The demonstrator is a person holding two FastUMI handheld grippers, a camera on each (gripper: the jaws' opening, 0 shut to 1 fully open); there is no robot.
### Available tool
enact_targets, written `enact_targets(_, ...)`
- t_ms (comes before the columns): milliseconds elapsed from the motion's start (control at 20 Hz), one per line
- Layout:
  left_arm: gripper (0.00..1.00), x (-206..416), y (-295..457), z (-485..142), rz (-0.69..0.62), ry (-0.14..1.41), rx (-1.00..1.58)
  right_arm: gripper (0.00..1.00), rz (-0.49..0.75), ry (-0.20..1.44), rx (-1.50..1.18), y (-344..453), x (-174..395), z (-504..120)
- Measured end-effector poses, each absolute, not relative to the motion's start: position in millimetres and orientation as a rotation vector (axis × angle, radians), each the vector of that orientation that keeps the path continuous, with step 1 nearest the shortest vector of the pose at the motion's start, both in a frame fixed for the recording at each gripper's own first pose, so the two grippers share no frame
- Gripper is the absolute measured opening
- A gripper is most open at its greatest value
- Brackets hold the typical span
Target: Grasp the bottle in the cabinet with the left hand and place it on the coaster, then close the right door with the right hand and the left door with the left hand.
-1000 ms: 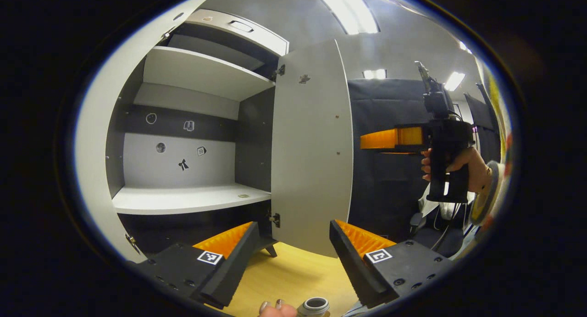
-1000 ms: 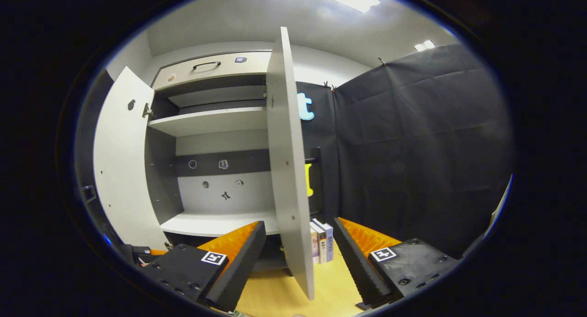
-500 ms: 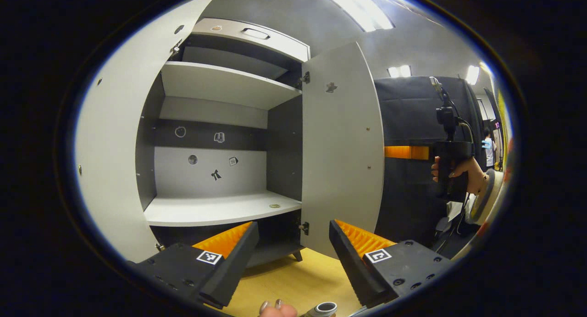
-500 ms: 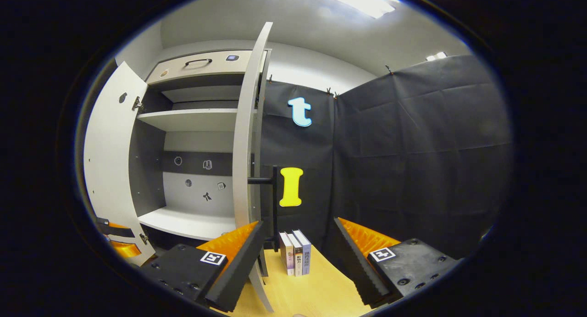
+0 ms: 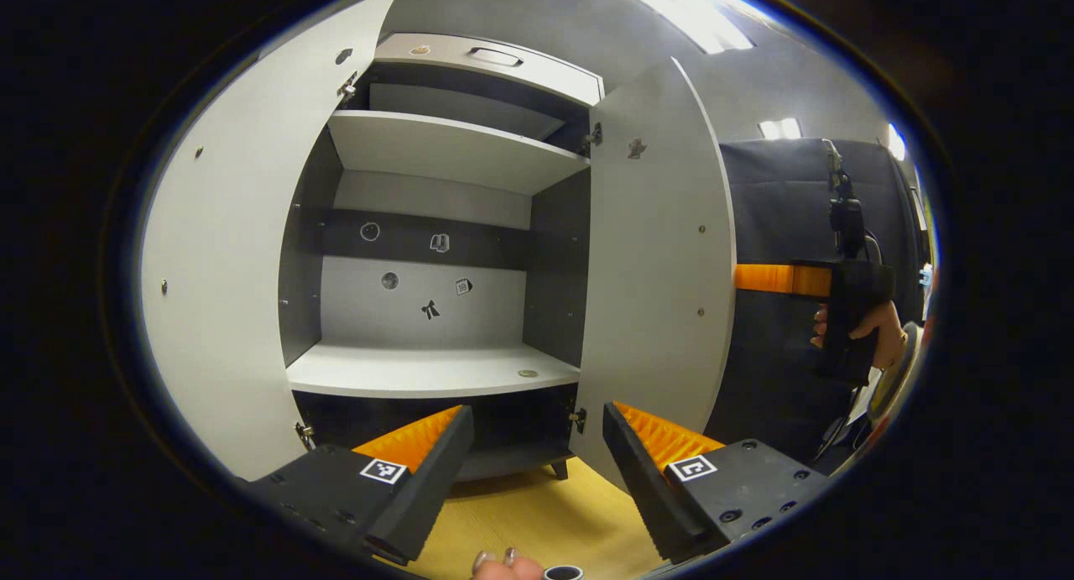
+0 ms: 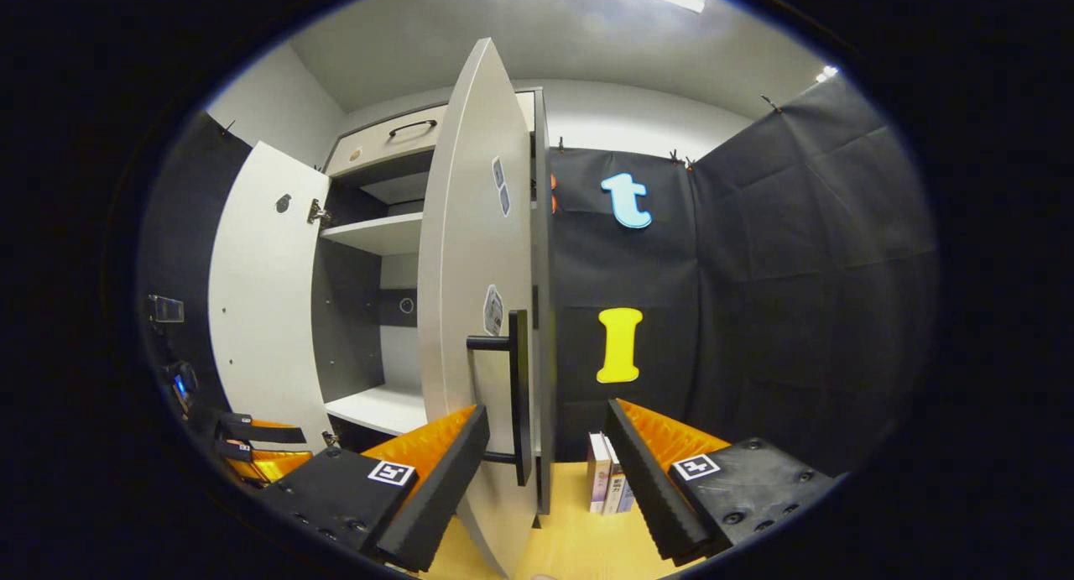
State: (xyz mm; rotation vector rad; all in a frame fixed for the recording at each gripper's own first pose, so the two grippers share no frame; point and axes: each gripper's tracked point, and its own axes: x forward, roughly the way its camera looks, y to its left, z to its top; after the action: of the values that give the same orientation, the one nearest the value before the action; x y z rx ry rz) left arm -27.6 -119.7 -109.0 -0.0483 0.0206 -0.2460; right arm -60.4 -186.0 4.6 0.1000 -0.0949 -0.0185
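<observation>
1. In the left gripper view, left tool (image 5: 533,471) with jaws spread wide, nothing between them; aimed at the open cabinet (image 5: 436,253) above the yellow wooden counter (image 5: 537,521).
2. Bottle (image 5: 563,572) seen only as a round open mouth at the very bottom edge of that view, over the near edge of the counter, just beside a fingertip (image 5: 491,563); cannot tell what lies under it.
3. Left door (image 5: 226,253) swung fully out on the left; right door (image 5: 659,261) standing partly open on the right, inner face showing.
4. Cabinet shelves bare apart from a small round mark (image 5: 527,373) near the right end of the lower shelf; small stickers (image 5: 430,310) on the back wall.
5. Right tool (image 5: 780,279) farther off at the right in the left gripper view, held in a hand (image 5: 864,332), reaching level behind the outer side of the right door.
6. In the right gripper view, right tool (image 6: 545,471) likewise open and holding nothing; door handle (image 6: 513,395) of the right door (image 6: 466,295) straight ahead between the fingers, apart from both.
7. Row of books (image 6: 606,483) upright on the counter (image 6: 579,546) beside the cabinet, against the black cloth wall.
</observation>
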Motion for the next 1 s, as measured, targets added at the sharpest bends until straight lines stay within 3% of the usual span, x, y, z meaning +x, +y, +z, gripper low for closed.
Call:
enact_targets(450,0.97,-60.9,-48.0,-95.8,-0.09,0.022,-0.014,1.0,0.111,-0.097,0.141,-108.9,-16.9,3.0)
enact_targets(650,0.97,-80.7,-7.6,-87.7,-0.001,0.016,-0.01,0.97,0.178,-0.108,0.149,-61.2,15.5,0.5)
enact_targets(1000,0.97,-121.4,60.9,-72.3,0.183,0.0,-0.037,0.96,0.188,-0.12,0.175,-15.7,95.1,-4.8)
